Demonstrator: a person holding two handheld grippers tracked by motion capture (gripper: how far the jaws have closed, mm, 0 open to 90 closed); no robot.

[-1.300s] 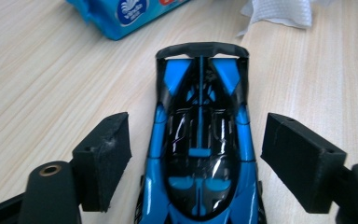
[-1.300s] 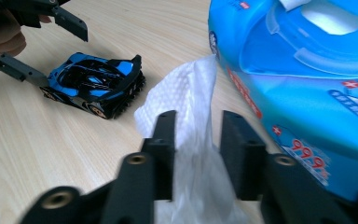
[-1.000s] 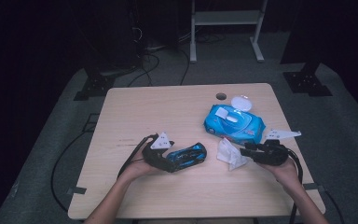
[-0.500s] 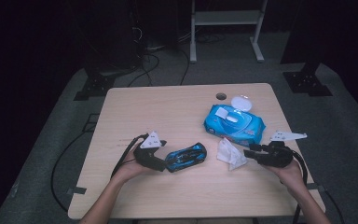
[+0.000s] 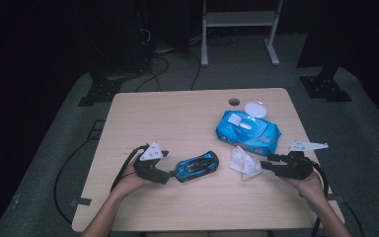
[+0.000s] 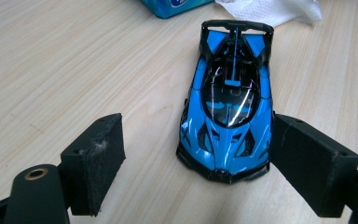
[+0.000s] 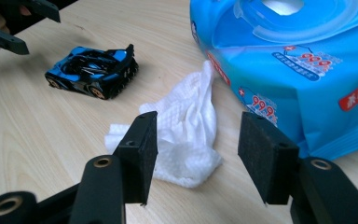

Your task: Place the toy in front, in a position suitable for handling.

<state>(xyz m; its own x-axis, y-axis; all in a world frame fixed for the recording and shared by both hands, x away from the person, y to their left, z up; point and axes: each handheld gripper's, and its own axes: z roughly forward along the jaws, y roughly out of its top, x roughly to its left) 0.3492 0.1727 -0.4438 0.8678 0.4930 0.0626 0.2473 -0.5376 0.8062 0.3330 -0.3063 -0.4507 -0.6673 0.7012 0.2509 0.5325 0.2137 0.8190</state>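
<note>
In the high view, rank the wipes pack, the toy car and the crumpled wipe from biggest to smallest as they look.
1. wipes pack, clearly the largest.
2. toy car and crumpled wipe: these look close in size. The car is longer and the wipe is bulkier, so I would not rank one above the other.

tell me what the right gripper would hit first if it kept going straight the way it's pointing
Most likely the crumpled white wipe. The right gripper has been opening its jaws, with the wipe on the table just ahead between them. The blue wipes pack sits off to one side, and the toy car lies farther off.
</note>
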